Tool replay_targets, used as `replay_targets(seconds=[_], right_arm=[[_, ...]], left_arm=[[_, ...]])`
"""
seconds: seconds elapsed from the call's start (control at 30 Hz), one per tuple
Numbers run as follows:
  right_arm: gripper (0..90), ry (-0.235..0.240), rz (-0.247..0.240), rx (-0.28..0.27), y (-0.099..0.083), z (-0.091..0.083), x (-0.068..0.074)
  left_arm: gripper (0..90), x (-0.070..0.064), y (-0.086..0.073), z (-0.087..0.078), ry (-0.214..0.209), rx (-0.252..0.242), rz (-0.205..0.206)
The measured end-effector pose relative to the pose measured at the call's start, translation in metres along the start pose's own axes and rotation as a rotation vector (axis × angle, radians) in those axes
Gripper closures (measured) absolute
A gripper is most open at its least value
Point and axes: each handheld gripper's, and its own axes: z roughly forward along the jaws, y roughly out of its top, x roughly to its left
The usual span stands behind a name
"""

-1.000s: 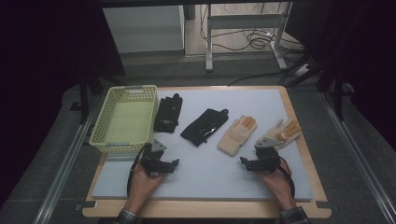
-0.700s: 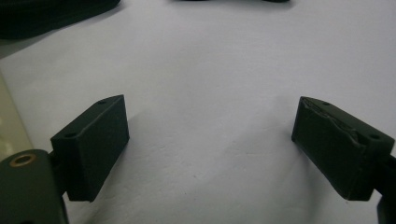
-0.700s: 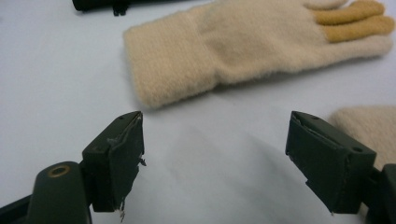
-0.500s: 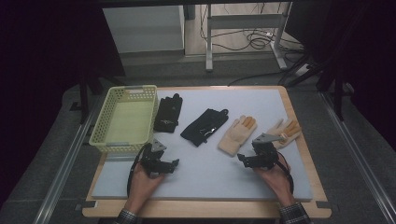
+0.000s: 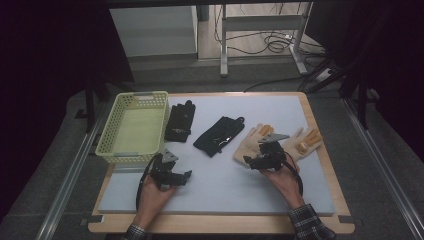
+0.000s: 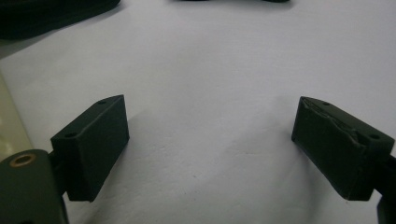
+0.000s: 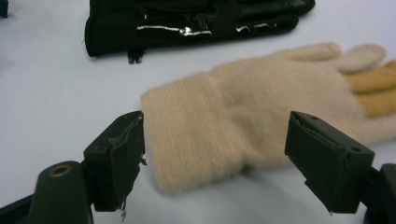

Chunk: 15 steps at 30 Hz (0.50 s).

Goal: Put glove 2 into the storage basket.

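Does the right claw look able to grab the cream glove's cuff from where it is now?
Probably yes: the right claw is open, its jaws either side of the cream glove cuff, with nothing between them.

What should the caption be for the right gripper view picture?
Open right gripper straddling the cuff of a cream knit glove.

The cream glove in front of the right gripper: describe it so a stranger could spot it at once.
On the white mat, right of the yellow basket and two black gloves, lie two pale gloves. It is the left one, cuff between the open right gripper: cream knit with orange fingertips.
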Motion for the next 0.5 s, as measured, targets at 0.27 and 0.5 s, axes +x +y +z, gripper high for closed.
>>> replay_targets(seconds=[0.27,0.5], right_arm=[[23.3,0.026,-0.001,0.010,0.016,0.017,0.006],[32.2,0.017,-0.035,0.018,0.035,0.038,0.011]], left_arm=[[11.0,0.000,0.000,0.000,0.000,0.000,0.000],[11.0,0.000,0.000,0.000,-0.001,0.000,0.001]])
